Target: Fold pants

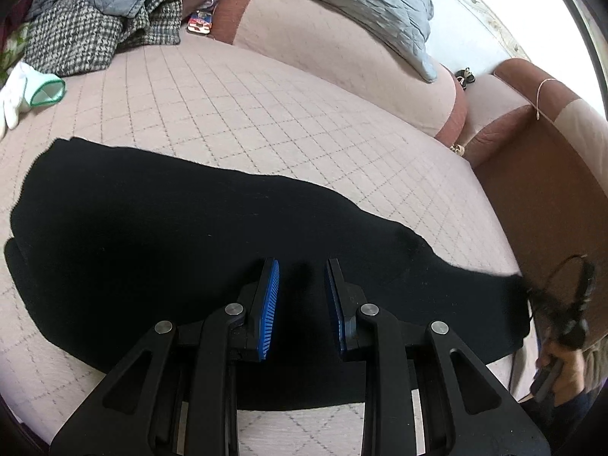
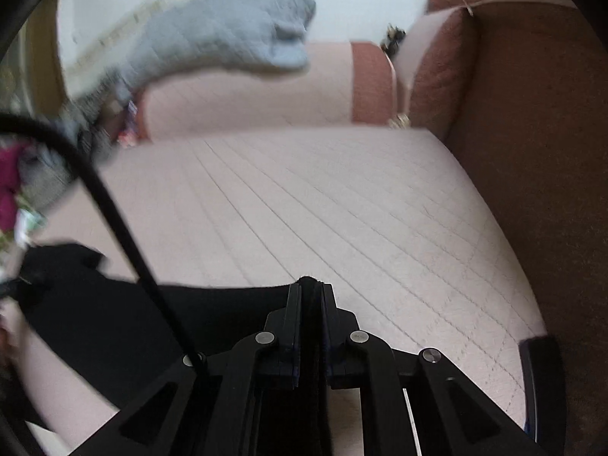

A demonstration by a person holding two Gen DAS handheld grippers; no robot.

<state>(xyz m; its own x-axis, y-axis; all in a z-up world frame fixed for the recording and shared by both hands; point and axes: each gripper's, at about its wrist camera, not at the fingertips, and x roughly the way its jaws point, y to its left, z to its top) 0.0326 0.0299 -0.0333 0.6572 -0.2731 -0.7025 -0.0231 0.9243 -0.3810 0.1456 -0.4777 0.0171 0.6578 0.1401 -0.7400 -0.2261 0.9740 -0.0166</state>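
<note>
**Black pants spread on the sofa seat, one end pinched by the right gripper**

Much of the right wrist view was smeared by motion blur: the grey quilt [image 2: 224, 34] and the clutter at the left edge could barely be made out. The pants [image 1: 182, 250] read as a flat black mass with no visible seams or folds, so legs and waistband could not be told apart, and their near edge was cut off behind the gripper frames. In the left wrist view the right gripper showed only as a dark shape at the far right edge, with part of the person's hand [image 1: 566, 364] below it.

The left gripper [image 1: 302, 288] hovered over the pants, pointing forward and down, its blue pads parted with nothing between them. The right gripper [image 2: 309, 296] was clenched on a black edge of the pants, low over the quilted pink seat cover [image 2: 323, 205]. A black cable [image 2: 114, 212] crossed that view.
</note>
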